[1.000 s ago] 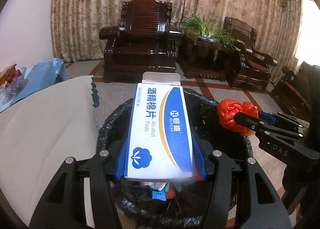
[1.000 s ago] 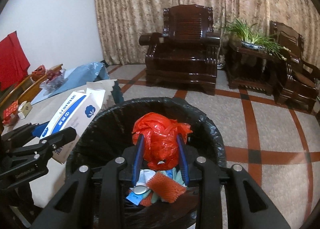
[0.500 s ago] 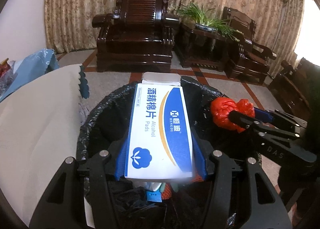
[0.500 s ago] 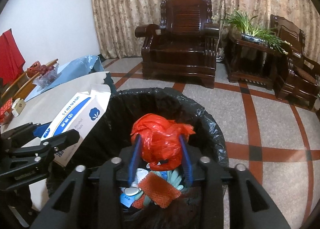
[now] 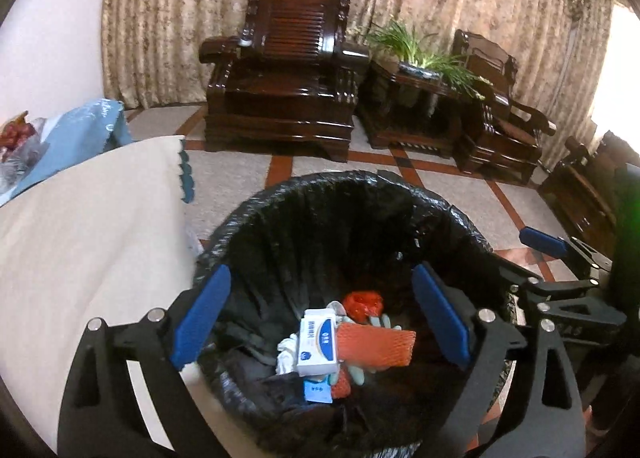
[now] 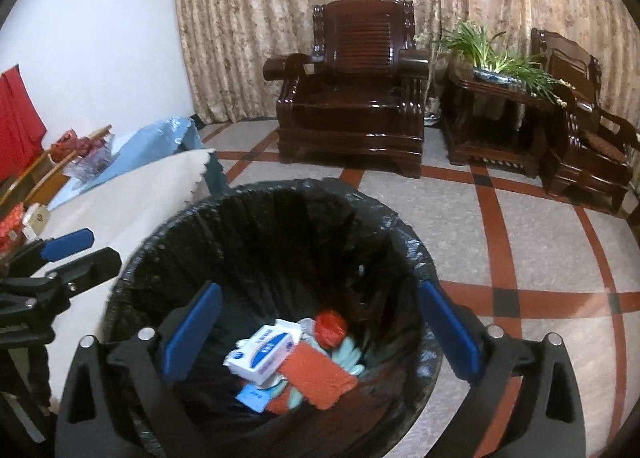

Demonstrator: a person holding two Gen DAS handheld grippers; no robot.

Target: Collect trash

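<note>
A bin lined with a black bag (image 5: pixel 344 194) (image 6: pixel 280 194) stands below both grippers. Inside it lie the white and blue alcohol-pad box (image 5: pixel 318 342) (image 6: pixel 262 348), the red plastic bag (image 5: pixel 362 304) (image 6: pixel 330 326), an orange foam net (image 5: pixel 374 346) (image 6: pixel 316 376) and other scraps. My left gripper (image 5: pixel 320 314) hangs over the bin, its jaws opening wide with nothing between them. My right gripper (image 6: pixel 318 326) is likewise over the bin, jaws opening, empty. Each gripper shows at the edge of the other's view, the right gripper (image 5: pixel 560 258) and the left gripper (image 6: pixel 60 258).
A table with a cream cloth (image 5: pixel 80 238) (image 6: pixel 120 198) stands left of the bin, with a blue cloth (image 5: pixel 92 126) and red items farther back. Dark wooden armchairs (image 5: pixel 280 82) (image 6: pixel 356 90) and a side table with a plant (image 5: pixel 416 70) line the curtained wall.
Both grippers opened. The alcohol-pad box dropped from the left gripper and the red bag from the right; both now lie in the bin.
</note>
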